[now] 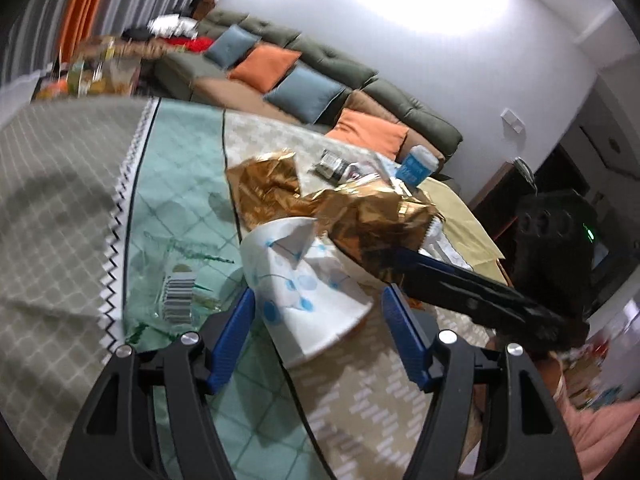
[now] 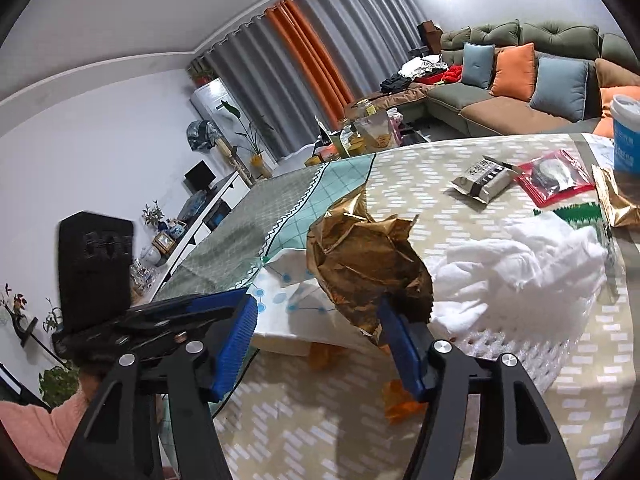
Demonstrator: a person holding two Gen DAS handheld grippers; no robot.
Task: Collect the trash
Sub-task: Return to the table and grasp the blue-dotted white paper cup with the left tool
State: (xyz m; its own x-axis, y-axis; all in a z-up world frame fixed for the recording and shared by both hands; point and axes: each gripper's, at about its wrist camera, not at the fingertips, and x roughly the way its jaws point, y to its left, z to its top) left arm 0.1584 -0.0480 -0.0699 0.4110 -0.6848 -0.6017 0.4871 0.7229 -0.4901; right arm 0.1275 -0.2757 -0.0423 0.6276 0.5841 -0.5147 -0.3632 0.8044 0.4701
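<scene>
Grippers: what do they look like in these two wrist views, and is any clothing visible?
Both the left gripper and right gripper have black linkage arms with silver bolt heads and ribbed blue fingers. A black camera block tops each. A pink sleeve shows behind.

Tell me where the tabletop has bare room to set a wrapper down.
Bare: the grey and teal cloth left of the gold foil wrapper, and the near patterned strip. Crowded: right of the foil, around the white tissue, grey packet, red packet and blue tub.
</scene>
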